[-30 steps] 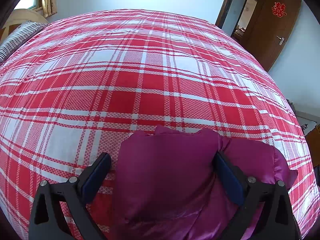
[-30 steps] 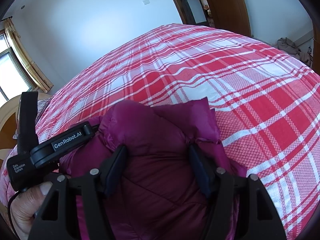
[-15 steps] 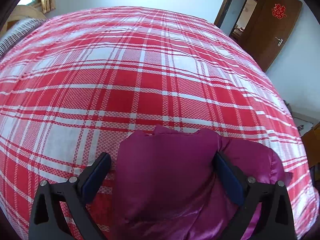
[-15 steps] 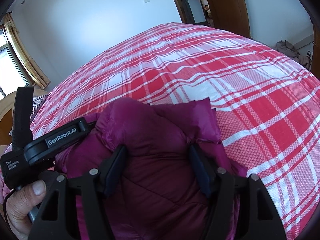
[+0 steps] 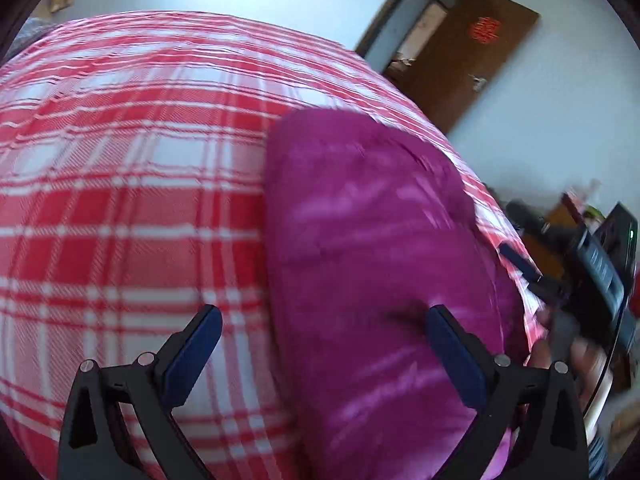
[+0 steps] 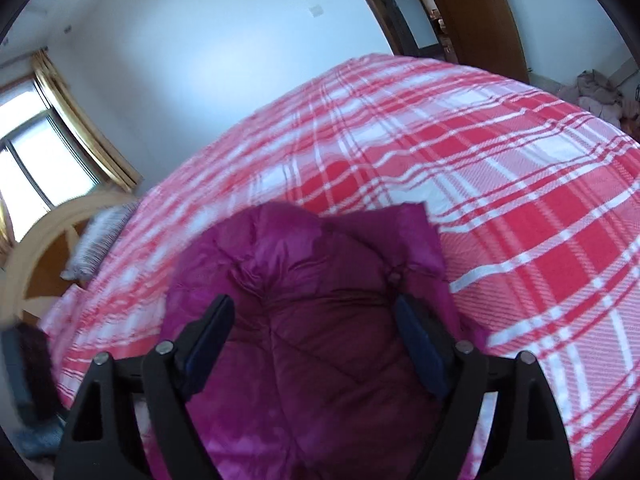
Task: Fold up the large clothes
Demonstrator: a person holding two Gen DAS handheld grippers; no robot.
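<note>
- Magenta quilted puffer jacket (image 5: 376,264) lies bundled on the red-and-white plaid bedspread (image 5: 120,208), close to the bed's right edge in the left wrist view.
- Left gripper (image 5: 320,356): fingers spread wide; the right one rests against the jacket, the left one hangs over bare bedspread.
- Right gripper (image 6: 316,340): fingers apart, flanking the jacket's padded bulk (image 6: 320,320).
- Broad open bedspread extends beyond and left of the jacket.
- Brown wooden door (image 5: 472,56) stands past the far right corner.
- Left wrist view is motion-blurred.
</note>
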